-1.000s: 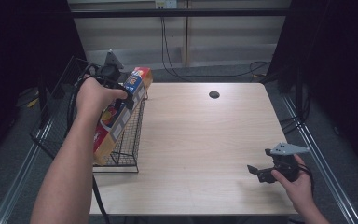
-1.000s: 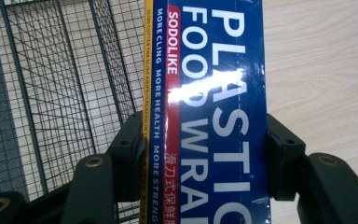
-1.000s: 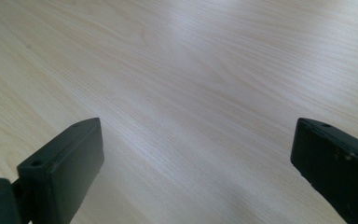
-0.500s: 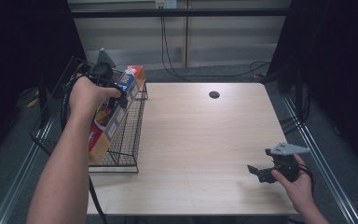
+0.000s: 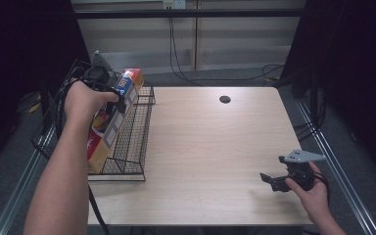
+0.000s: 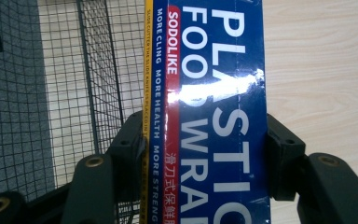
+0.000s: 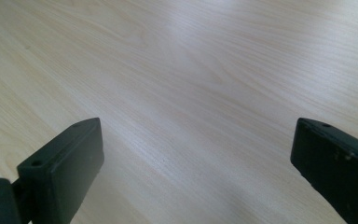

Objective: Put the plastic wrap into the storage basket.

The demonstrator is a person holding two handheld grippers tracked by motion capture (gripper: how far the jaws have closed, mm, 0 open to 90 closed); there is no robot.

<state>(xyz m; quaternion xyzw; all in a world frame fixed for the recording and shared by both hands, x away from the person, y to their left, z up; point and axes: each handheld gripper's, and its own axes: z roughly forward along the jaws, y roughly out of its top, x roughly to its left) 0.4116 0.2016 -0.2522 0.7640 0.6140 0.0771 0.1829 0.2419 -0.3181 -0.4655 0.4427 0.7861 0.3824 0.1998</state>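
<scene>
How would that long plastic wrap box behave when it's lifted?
The plastic wrap box probably stays stiff: it spans the left gripper without sagging. Its glossy face may be slippery. Held near one end over the wire basket, it might pivot.

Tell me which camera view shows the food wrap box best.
The left gripper view: the box is close, its print is readable, and the left gripper has a jaw pressed on each side. The high view shows the box small, leaning in the wire rack. The right gripper view looks at the table.
</scene>
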